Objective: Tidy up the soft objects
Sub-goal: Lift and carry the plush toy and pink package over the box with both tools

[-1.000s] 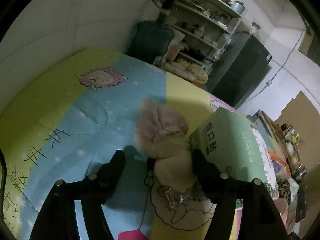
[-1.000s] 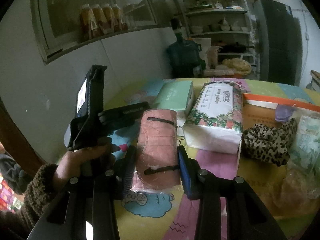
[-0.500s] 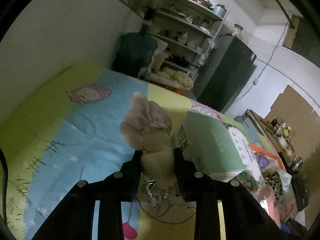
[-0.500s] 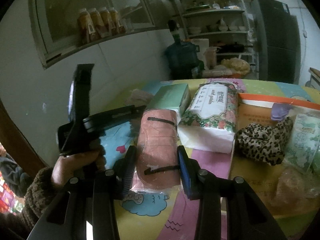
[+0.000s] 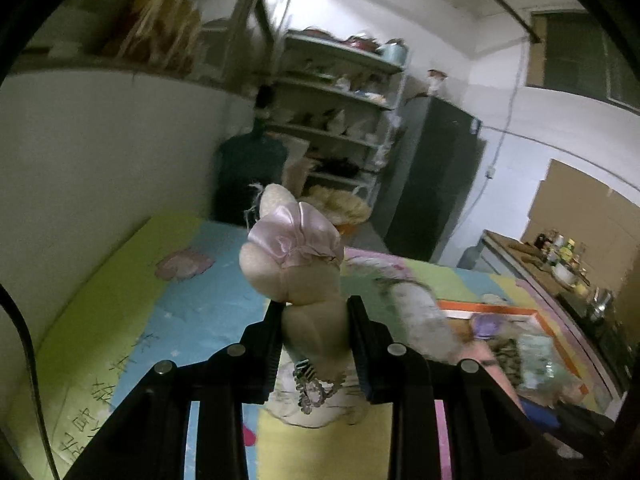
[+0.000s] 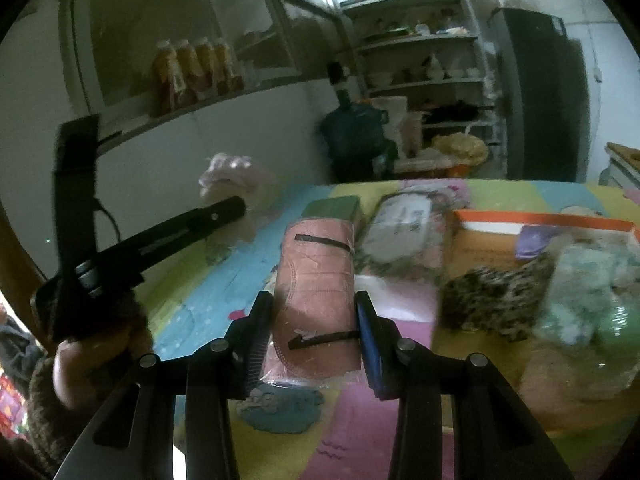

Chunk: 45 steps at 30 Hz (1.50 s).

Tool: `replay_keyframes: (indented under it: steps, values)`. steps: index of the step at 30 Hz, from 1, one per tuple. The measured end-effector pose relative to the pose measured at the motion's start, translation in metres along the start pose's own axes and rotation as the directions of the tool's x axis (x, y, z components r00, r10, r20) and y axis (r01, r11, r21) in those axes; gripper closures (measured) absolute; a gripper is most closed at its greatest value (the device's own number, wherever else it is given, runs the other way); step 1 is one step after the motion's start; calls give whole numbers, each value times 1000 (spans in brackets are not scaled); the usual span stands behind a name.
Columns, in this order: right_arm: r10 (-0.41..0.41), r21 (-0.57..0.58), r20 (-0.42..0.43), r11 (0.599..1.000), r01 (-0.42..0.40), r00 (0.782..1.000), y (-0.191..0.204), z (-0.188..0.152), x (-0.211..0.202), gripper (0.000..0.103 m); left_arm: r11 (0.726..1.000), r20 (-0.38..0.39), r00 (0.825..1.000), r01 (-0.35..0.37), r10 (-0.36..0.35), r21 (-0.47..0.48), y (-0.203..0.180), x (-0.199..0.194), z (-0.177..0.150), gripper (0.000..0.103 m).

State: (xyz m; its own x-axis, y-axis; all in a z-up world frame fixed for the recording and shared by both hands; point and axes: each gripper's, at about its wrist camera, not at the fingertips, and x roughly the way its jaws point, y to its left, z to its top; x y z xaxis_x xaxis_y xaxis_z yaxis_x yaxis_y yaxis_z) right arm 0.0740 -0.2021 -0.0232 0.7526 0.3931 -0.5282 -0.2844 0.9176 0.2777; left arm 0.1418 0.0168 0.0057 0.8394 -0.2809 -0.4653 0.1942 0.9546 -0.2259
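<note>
Both grippers are clamping soft stuff over the colourful worktop [image 6: 208, 296]

On the left, the left gripper [image 5: 314, 312] is squeezing a beige plush toy [image 5: 296, 268] with a pink satin bit, jaws narrowed onto it, toy hanging clear above the worktop. Moving right, the right gripper [image 6: 314, 314] is pinching a pink wrapped pack [image 6: 316, 280] lengthwise, jaws partly open around it; right of that a floral tissue pack [image 6: 400, 232] and a leopard-print piece [image 6: 496, 300] are lying.
</note>
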Motion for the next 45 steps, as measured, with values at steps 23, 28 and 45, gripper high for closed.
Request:
replay_keyframes:
  steps: [23,28,45]
  values:
    - [-227,123,91,969,215,970,-102,4,-84,61,951,-72,969,247,-238,183,-152,10,-19,71]
    - [-275,147,102,955,259,956,-124,1,-103,61,935,-93,957,290,-276,204,-176,14,-27,71]
    - [-405,204,90,902,381,910,-184,-12,-144,61,879,-170,908,415,-383,237,-242,28,-47,71]
